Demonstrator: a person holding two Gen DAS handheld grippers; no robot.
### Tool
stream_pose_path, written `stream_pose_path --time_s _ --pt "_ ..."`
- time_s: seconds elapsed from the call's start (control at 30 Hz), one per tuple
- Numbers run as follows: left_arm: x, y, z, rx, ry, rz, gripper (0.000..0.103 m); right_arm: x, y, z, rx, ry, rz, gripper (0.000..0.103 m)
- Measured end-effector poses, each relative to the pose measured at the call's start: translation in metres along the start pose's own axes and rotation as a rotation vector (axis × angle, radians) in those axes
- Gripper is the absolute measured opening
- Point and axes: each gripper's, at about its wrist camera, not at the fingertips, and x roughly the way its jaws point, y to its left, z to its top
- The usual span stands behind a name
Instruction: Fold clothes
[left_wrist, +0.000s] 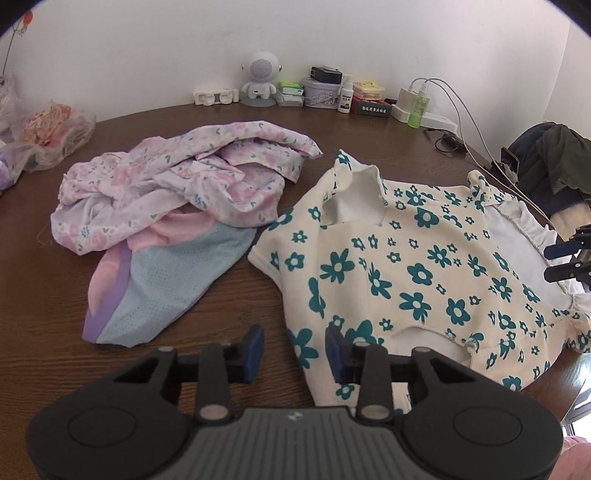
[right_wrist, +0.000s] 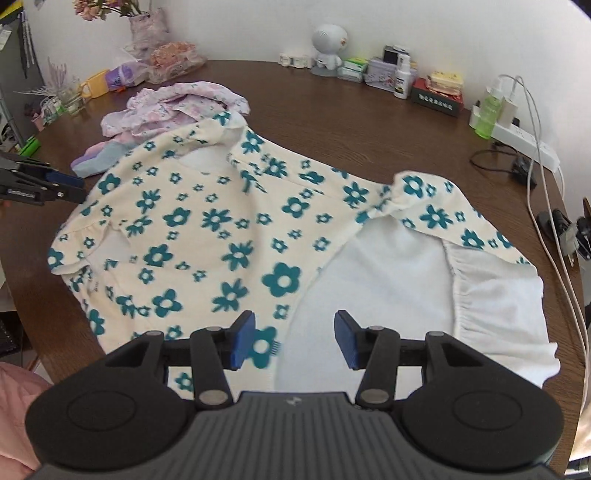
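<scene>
A cream garment with teal flowers (left_wrist: 417, 273) (right_wrist: 221, 229) lies spread on the brown table (left_wrist: 48, 317), its white inside (right_wrist: 388, 280) showing along one side. My left gripper (left_wrist: 294, 350) is open over the garment's near left edge, nothing between its blue pads. My right gripper (right_wrist: 294, 341) is open above the garment's near hem, where print meets white lining. In the left wrist view the right gripper (left_wrist: 565, 264) appears at the far right edge; in the right wrist view the left gripper (right_wrist: 66, 186) pokes in from the left.
A pile of pink floral cloth (left_wrist: 177, 184) and a pastel mesh piece (left_wrist: 162, 288) lies left of the garment. Along the back wall stand a white robot speaker (left_wrist: 258, 79), boxes, bottles (left_wrist: 417, 107) and a power strip with cables (right_wrist: 532, 144). Bagged items (left_wrist: 51, 129) sit at the far left.
</scene>
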Motion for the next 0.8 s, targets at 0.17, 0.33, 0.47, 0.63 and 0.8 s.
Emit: stream_pose_path --time_s 0.17,0.33,0.47,0.63,0.8 --pt "0.009 -0.005 -0.003 0.010 0.003 -0.112 0.007 0.010 0.064 0.028 -0.142 0.004 0.077 0.049" --pt "0.006 -0.029 0.006 0.098 -0.042 -0.162 0.002 0.038 0.125 0.048 -0.212 0.033 0.218 0.049" --pt "0.012 -0.029 0.006 0.090 -0.035 -0.189 0.005 0.059 0.163 0.059 -0.216 0.049 0.329 0.049" --pt "0.020 -0.029 0.006 0.080 -0.028 -0.224 0.014 0.090 0.172 0.064 -0.137 0.076 0.368 0.029" --pt "-0.001 -0.005 -0.007 0.057 -0.050 -0.202 0.046 0.099 0.145 0.054 0.045 0.069 0.425 0.012"
